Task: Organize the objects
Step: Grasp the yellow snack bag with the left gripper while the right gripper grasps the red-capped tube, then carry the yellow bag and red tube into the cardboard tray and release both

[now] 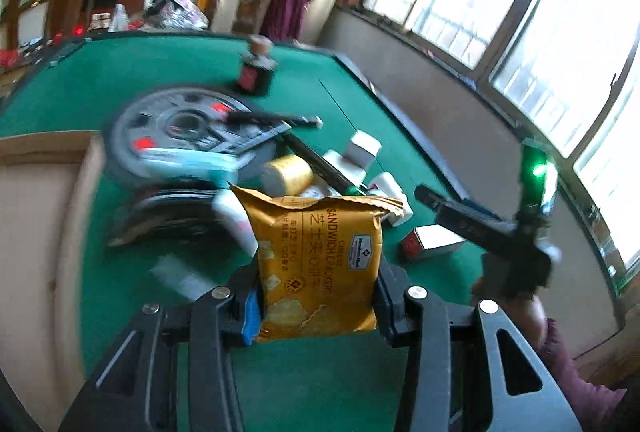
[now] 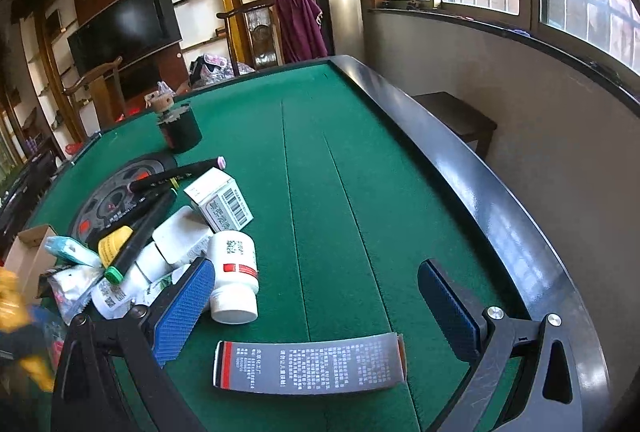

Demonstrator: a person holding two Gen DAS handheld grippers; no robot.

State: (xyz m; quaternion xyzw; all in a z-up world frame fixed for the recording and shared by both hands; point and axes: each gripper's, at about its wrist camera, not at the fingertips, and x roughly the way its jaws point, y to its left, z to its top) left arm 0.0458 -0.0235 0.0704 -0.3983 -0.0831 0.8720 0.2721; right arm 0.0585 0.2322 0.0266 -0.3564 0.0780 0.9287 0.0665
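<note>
My left gripper [image 1: 318, 306] is shut on a yellow sandwich-cracker packet [image 1: 320, 264] and holds it above the green table [image 1: 168, 64]. Behind it lies a heap of objects: a grey weight plate [image 1: 180, 128], a yellow-capped bottle [image 1: 286, 174], black pens and white boxes [image 1: 362, 148]. My right gripper [image 2: 316, 306] is open and empty above the felt, with a grey-and-red box [image 2: 308, 364] lying flat between its fingers. A white pill bottle [image 2: 234, 278] lies just beside its left finger [image 2: 184, 308]. The right gripper also shows in the left wrist view [image 1: 512, 228], at the right.
A cardboard box [image 1: 40, 212] stands at the table's left. A dark jar with a cork top [image 2: 178, 124] stands further back. The table's raised black rim [image 2: 460, 168] runs along the right, with a wall and windows beyond. Bare felt [image 2: 360, 152] lies right of the heap.
</note>
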